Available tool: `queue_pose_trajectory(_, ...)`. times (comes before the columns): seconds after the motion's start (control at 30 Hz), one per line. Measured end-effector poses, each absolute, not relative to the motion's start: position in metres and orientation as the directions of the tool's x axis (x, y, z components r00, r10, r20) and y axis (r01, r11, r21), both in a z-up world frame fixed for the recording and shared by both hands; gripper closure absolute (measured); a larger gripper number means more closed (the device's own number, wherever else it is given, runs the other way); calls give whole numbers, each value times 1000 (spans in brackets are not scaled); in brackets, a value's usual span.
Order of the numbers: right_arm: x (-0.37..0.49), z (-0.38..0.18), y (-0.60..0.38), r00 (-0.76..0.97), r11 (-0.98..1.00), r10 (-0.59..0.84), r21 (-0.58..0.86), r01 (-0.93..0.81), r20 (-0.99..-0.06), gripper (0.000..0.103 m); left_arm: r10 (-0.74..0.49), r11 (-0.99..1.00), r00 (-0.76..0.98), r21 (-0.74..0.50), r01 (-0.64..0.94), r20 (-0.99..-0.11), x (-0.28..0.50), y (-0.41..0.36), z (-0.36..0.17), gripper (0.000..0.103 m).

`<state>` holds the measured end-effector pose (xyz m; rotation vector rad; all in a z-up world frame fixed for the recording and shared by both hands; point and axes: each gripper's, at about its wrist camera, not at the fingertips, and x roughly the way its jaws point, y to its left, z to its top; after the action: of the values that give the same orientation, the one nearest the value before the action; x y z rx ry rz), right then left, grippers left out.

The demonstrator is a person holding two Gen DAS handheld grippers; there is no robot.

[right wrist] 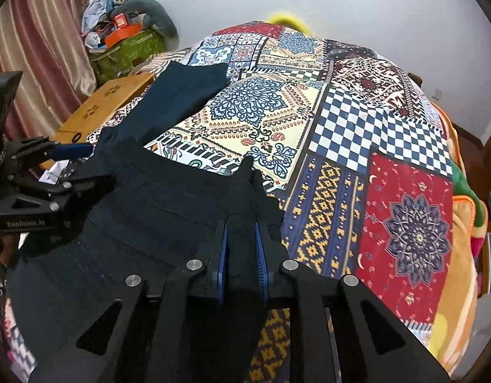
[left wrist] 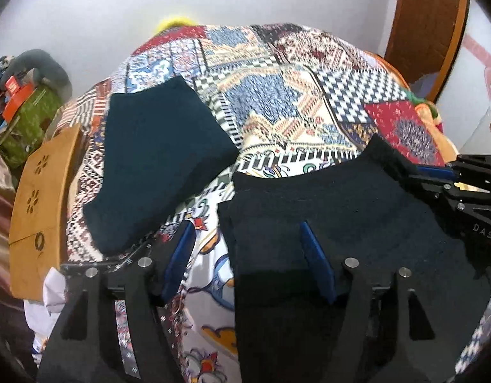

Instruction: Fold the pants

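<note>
Dark navy pants (left wrist: 341,217) lie bunched at the near edge of the patchwork bedspread (left wrist: 277,95). My left gripper (left wrist: 245,226) stands open and wide across their left edge, one blue pad over the bedspread and the other resting on the cloth. My right gripper (right wrist: 242,223) is shut on a raised pinch of the pants (right wrist: 168,198) at their right edge. Each gripper shows in the other's view: the right gripper (left wrist: 430,175) at the far right, the left gripper (right wrist: 82,166) at the left. A flat dark teal cloth (left wrist: 162,159) lies farther left; I cannot tell whether it joins the pants.
A wooden board with cut-out flowers (left wrist: 38,210) stands beside the bed's left side. Behind it is a green bag (right wrist: 130,48) piled with clutter, next to a pink curtain (right wrist: 38,48). A brown wooden door frame (left wrist: 427,22) rises at the far right.
</note>
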<state>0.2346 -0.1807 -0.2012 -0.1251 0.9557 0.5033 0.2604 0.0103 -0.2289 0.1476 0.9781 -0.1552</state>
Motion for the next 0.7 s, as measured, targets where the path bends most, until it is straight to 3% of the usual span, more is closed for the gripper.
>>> queue_pose_trajectory(0.13,223,-181,-191,478,887,348,118,-447,-807,82,-56,986,602,52,160,-797,241,21,-199,33)
queue_pose_trajectory(0.27,203,-161,-199,506,882,379,136,-452,-775,47,-66,988,619,37,152,-783,224,26,-180,23)
queue_pose_trajectory(0.37,185,-150,-200,520,868,403,134,-479,-754,44,-65,987,631,43,154,-773,210,24,-176,13)
queue_pose_trajectory(0.47,173,-149,-202,513,864,427,170,-474,-745,30,-66,985,624,49,166,-779,201,21,-181,9)
queue_pose_trajectory(0.7,170,-185,-206,438,872,421,222,-436,-794,29,-128,982,461,-49,181,-878,206,16,-230,4)
